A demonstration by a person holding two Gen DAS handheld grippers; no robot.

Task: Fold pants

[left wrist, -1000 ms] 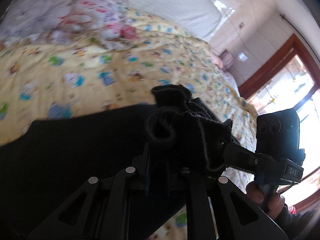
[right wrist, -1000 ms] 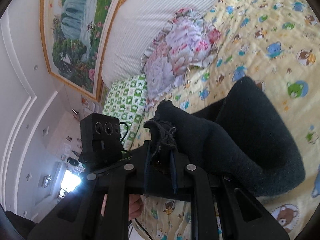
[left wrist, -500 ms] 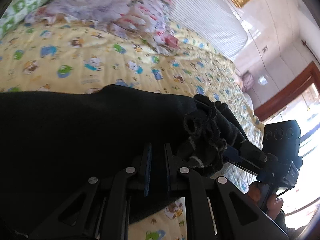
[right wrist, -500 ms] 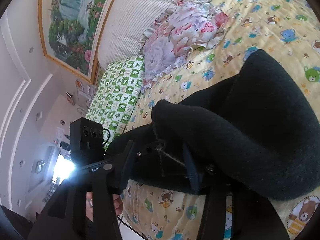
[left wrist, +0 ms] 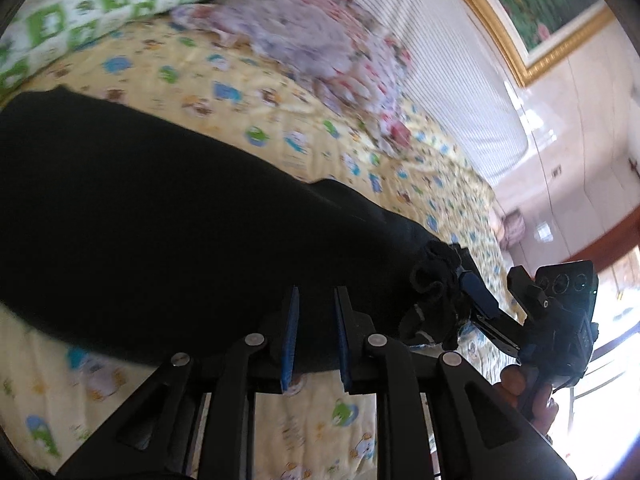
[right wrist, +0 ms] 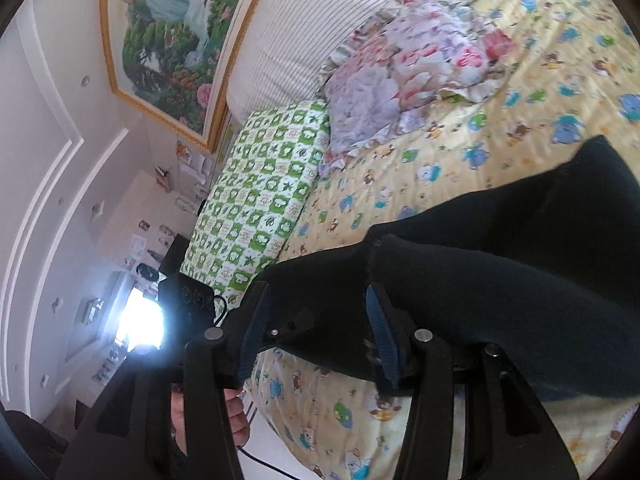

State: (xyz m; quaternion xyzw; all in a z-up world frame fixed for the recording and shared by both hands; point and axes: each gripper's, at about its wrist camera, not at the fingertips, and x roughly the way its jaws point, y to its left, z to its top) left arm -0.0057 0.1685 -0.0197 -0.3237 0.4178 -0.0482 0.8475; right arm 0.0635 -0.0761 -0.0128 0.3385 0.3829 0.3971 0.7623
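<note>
The black pants (left wrist: 160, 224) lie folded on the yellow cartoon-print bedspread (left wrist: 248, 92). They also show in the right wrist view (right wrist: 500, 280). My left gripper (left wrist: 316, 304) is open by a narrow gap, its blue pads at the near edge of the cloth and holding nothing. My right gripper (right wrist: 316, 304) is wide open over the pants' end, with the cloth lying loose between the jaws. In the left wrist view the right gripper (left wrist: 472, 292) sits beside the bunched cloth end (left wrist: 432, 276).
A floral pillow (right wrist: 408, 68) and a green checked pillow (right wrist: 260, 196) lie at the head of the bed by the striped headboard (right wrist: 320, 12). The bed's edge (right wrist: 288, 432) runs below my right gripper. A framed painting (right wrist: 168, 36) hangs on the wall.
Both grippers have let go of the pants. The right jaws opened wide and the left jaws parted a little. The cloth dropped flat onto the bed and both grippers drew back.
</note>
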